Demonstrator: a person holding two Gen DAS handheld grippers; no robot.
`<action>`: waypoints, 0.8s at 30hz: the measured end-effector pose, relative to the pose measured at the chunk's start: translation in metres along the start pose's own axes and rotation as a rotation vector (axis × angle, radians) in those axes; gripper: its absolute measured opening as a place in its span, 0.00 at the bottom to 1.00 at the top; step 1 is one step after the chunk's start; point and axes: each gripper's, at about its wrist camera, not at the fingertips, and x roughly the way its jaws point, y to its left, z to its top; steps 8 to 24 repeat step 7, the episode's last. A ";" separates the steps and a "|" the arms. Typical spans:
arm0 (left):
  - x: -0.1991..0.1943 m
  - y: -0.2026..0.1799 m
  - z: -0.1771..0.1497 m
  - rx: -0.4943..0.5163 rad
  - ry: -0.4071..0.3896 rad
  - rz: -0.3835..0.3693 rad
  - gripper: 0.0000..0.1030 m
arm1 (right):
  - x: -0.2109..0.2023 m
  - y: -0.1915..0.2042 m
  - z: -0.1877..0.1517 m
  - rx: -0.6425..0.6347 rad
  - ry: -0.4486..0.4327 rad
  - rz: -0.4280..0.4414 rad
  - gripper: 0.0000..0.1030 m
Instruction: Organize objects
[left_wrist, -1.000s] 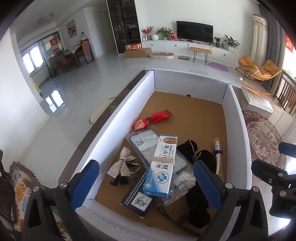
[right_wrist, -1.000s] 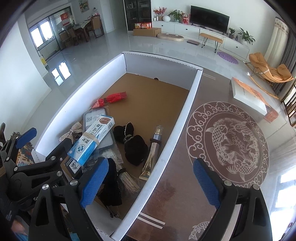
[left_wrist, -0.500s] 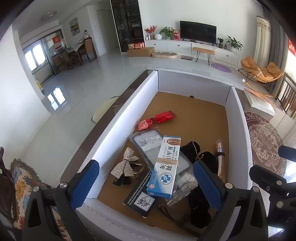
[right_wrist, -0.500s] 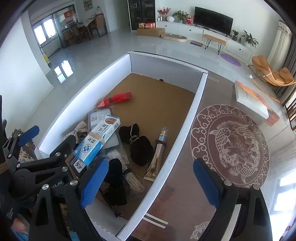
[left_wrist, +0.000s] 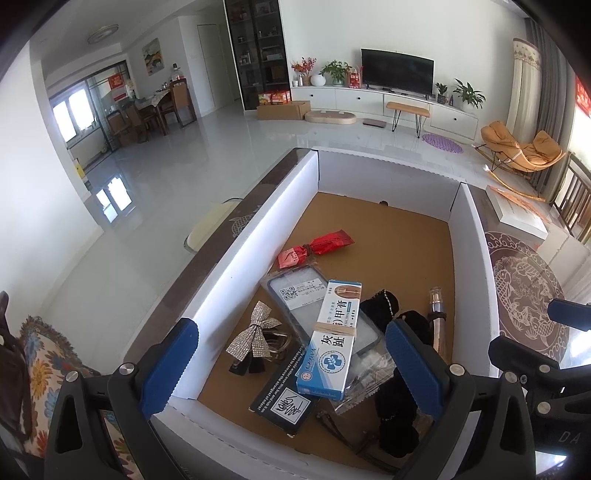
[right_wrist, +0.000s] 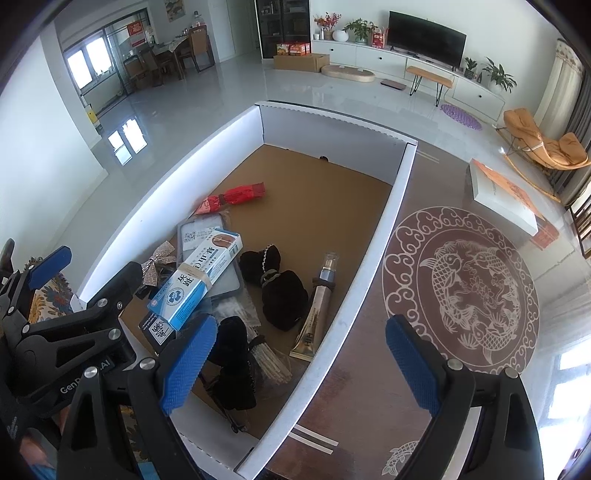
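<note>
Both grippers hover over the near end of a white-walled cardboard tray with a brown floor, sitting on a dark brown surface that carries a round fish inlay.

Left gripper: fingers spread wide, nothing between them, blue pads clear of everything. It sits over the tray's near-left corner.

Right gripper: fingers also released and wide apart, empty. Its left finger is over the tray contents, the right finger over bare surface outside the tray wall.

Contents are all bunched in the near half of the tray:
- blue-and-white medicine box with a rubber band round it, lying diagonally on top of a clear phone case and overlapping a black card with white print
- rhinestone bow hair clip to the left of the box, near the left wall
- red foil packet, farthest in, just beyond the phone case
- black velvet pouches right of the box, one with a bead trim
- gold cosmetic tube with clear cap, lying along the right wall
- crinkled clear plastic bags under the box's near end
- another black fabric piece at the near edge, beside a bundle of thin sticks in clear wrap

The far half of the tray floor is bare cardboard. Outside the tray, a white-and-orange book lies on the surface to the right.
</note>
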 end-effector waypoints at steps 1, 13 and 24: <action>-0.001 0.001 -0.001 -0.004 -0.003 -0.006 1.00 | 0.000 0.000 0.000 0.000 0.000 0.000 0.91; -0.008 0.002 -0.002 -0.018 -0.055 0.037 1.00 | 0.000 0.001 0.000 0.000 -0.002 0.000 0.91; -0.008 0.002 -0.002 -0.018 -0.055 0.037 1.00 | 0.000 0.001 0.000 0.000 -0.002 0.000 0.91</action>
